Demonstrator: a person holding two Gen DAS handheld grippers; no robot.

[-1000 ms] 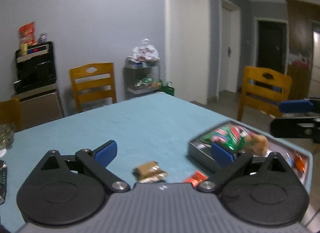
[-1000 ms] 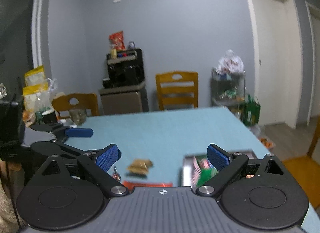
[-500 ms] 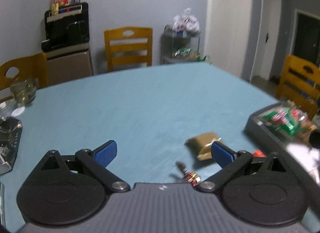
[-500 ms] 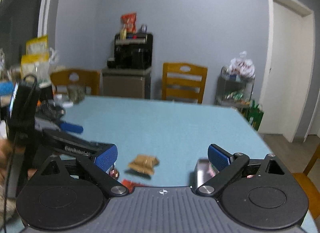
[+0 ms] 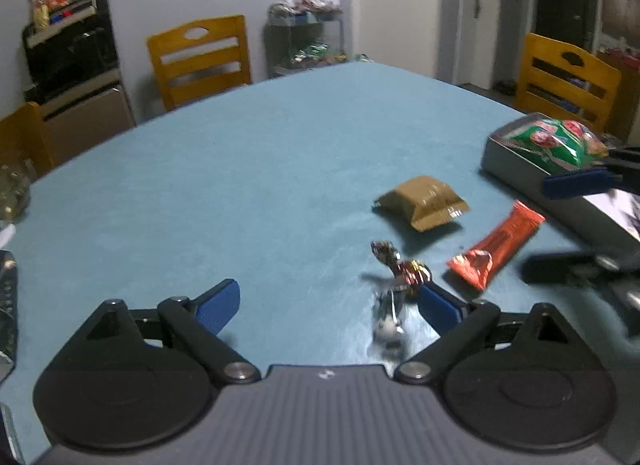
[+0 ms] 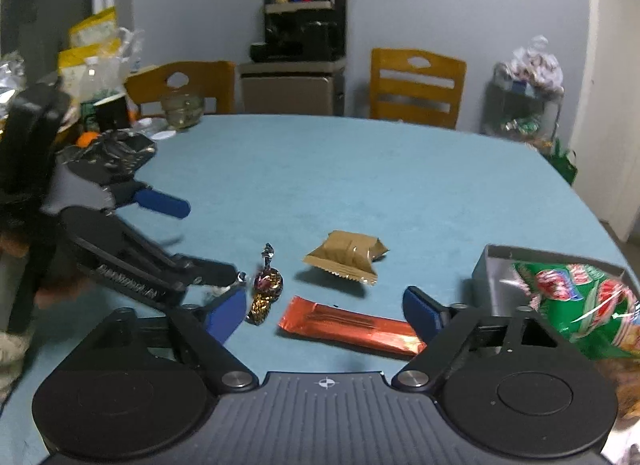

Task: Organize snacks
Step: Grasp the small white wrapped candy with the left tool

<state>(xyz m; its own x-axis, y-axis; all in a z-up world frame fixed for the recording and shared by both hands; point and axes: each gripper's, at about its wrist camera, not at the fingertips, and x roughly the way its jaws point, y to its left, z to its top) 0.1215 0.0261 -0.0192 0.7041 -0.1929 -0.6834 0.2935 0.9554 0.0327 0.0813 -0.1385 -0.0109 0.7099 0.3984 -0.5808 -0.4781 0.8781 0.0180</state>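
On the blue tablecloth lie a brown snack pouch (image 5: 422, 201) (image 6: 346, 257), an orange-red bar (image 5: 496, 243) (image 6: 352, 325) and a dark foil-wrapped candy (image 5: 400, 265) (image 6: 266, 289). A silver candy (image 5: 388, 325), blurred, lies beside my left gripper's right finger. A grey tin (image 5: 516, 169) (image 6: 496, 277) at the right holds a green snack bag (image 5: 556, 143) (image 6: 576, 301). My left gripper (image 5: 328, 305) is open and empty above the cloth, left of the candies. My right gripper (image 6: 324, 307) is open and empty, with the bar between its fingers.
Wooden chairs (image 5: 198, 59) (image 5: 564, 77) stand around the table. A glass jar (image 6: 182, 109), a black bag (image 6: 120, 151) and bottles sit at the table's far left. A shelf with bags (image 6: 524, 97) stands by the wall.
Both grippers have tilted down toward the table and come closer to the snacks. The bar, pouch and candies now show in full in both views.
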